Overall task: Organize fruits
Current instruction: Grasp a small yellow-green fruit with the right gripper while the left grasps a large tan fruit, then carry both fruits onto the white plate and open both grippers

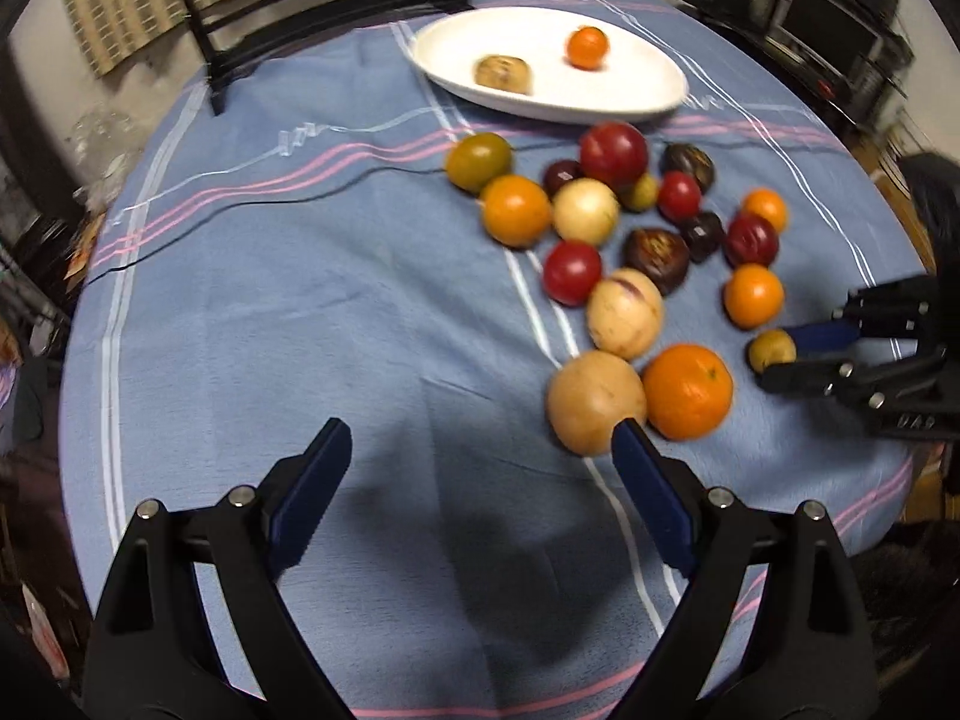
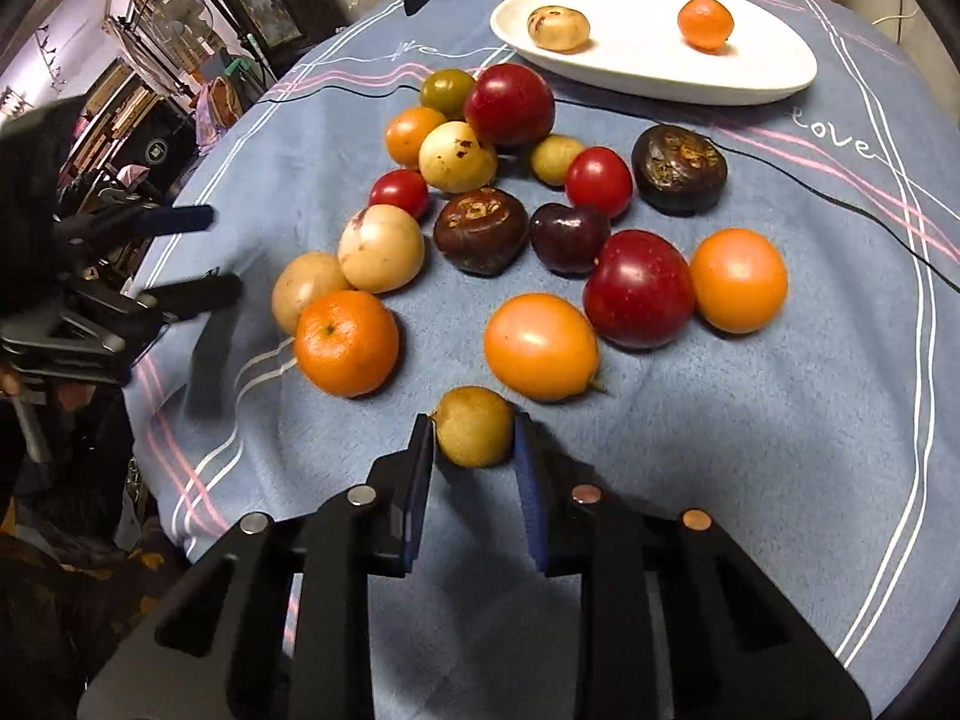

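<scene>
In the right wrist view alone, right claw (image 2: 474,438) clamped on small yellowish fruit (image 2: 474,426); left claw (image 1: 480,450) apart.

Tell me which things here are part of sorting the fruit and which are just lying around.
Job: loose fruit, white dish holding two fruits, small yellow fruit in the right tool, open left tool.
Lying about: black cable, chair, shelves.

Bare blue tablecloth (image 1: 288,312) lies open on the left half of the table, with free passage up to the white dish (image 1: 660,97). The packed cluster of fruit (image 2: 480,228) blocks the right half, and a thin black cable (image 1: 252,207) crosses the cloth just before the dish.
</scene>
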{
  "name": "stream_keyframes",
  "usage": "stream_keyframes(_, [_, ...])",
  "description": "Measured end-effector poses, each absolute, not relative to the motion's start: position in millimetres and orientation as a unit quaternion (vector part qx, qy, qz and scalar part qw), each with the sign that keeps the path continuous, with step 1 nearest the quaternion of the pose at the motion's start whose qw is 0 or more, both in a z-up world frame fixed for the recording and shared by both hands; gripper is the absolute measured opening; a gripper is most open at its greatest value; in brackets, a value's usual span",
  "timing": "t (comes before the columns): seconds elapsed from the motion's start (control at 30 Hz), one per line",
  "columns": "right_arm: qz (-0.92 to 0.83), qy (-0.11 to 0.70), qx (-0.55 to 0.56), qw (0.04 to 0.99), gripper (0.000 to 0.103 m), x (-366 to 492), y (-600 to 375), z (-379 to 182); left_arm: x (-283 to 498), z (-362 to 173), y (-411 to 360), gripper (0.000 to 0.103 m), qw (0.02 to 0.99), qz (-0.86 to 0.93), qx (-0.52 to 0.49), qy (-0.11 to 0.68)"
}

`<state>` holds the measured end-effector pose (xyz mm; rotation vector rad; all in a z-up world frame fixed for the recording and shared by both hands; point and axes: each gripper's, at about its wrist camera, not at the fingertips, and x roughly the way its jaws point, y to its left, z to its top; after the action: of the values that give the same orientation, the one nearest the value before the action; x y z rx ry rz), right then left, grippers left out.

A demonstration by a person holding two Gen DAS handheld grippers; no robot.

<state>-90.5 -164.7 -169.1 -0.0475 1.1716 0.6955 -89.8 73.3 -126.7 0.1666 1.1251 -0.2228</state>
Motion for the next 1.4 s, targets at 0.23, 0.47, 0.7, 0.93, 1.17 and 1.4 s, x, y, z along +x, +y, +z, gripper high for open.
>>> stream_keyframes(0.23, [0.313, 0.551, 0.006, 0.773, 0.027, -98.6, -176.1, -166.4, -92.0, -150.3, 50.8, 0.089, 0.83, -0.162, 0.14, 0.515])
stream_keyframes(0.47, [0.309, 0.558, 0.013, 0.77, 0.027, -100.9, -175.0, -167.8, -83.0, -156.0, 31.9, 0.081, 0.831, -0.203, 0.199, 0.479])
stream_keyframes(0.7, [0.309, 0.558, 0.015, 0.77, 0.027, -98.2, -176.9, -166.6, -79.8, -154.3, 30.6, 0.046, 0.812, -0.252, 0.157, 0.502])
stream_keyframes(0.93, [0.313, 0.556, 0.021, 0.77, 0.027, -96.2, -181.4, -165.9, -82.6, -131.5, 58.2, 0.045, 0.829, -0.245, 0.063, 0.498])
stream_keyframes(1.17, [0.318, 0.544, 0.024, 0.776, 0.027, -89.5, -185.9, -155.5, -72.2, -104.7, 66.7, 0.045, 0.844, -0.229, 0.037, 0.483])
stream_keyframes(1.4, [0.325, 0.493, 0.019, 0.807, 0.027, -56.0, -193.0, -102.7, -21.1, -69.4, 56.5, 0.045, 0.863, -0.212, 0.022, 0.457])
